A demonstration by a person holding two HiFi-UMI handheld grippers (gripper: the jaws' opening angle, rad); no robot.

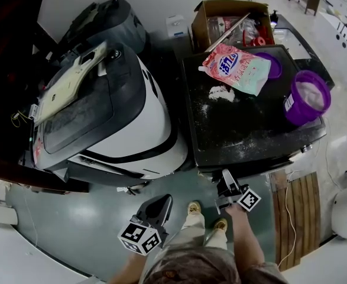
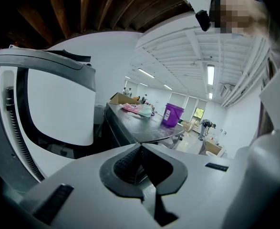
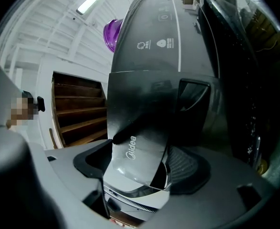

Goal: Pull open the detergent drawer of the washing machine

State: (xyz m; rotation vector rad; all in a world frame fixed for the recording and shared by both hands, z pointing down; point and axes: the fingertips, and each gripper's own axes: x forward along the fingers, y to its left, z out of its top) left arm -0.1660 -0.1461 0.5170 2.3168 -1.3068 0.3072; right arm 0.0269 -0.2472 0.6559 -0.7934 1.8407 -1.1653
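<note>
The dark washing machine (image 1: 244, 129) stands on the right in the head view. My right gripper (image 1: 225, 179) is up against its front left corner, and the drawer is hidden there under the top edge. In the right gripper view the grey detergent drawer front (image 3: 140, 123), marked Midea, fills the gap of the right gripper (image 3: 140, 161). One edge lies on the dark pad and the other on the ribbed pad (image 3: 190, 165). My left gripper (image 1: 161, 205) hangs low over the floor between the two machines. The left gripper (image 2: 140, 162) is shut with nothing in it.
A white washing machine (image 1: 143, 123) with a dark lid stands to the left. On the dark machine's top lie a pink detergent bag (image 1: 235, 68), spilled powder (image 1: 220, 93) and a purple tub (image 1: 308, 96). A cardboard box (image 1: 229, 19) sits behind. A wooden board (image 1: 297, 212) lies on the floor at right.
</note>
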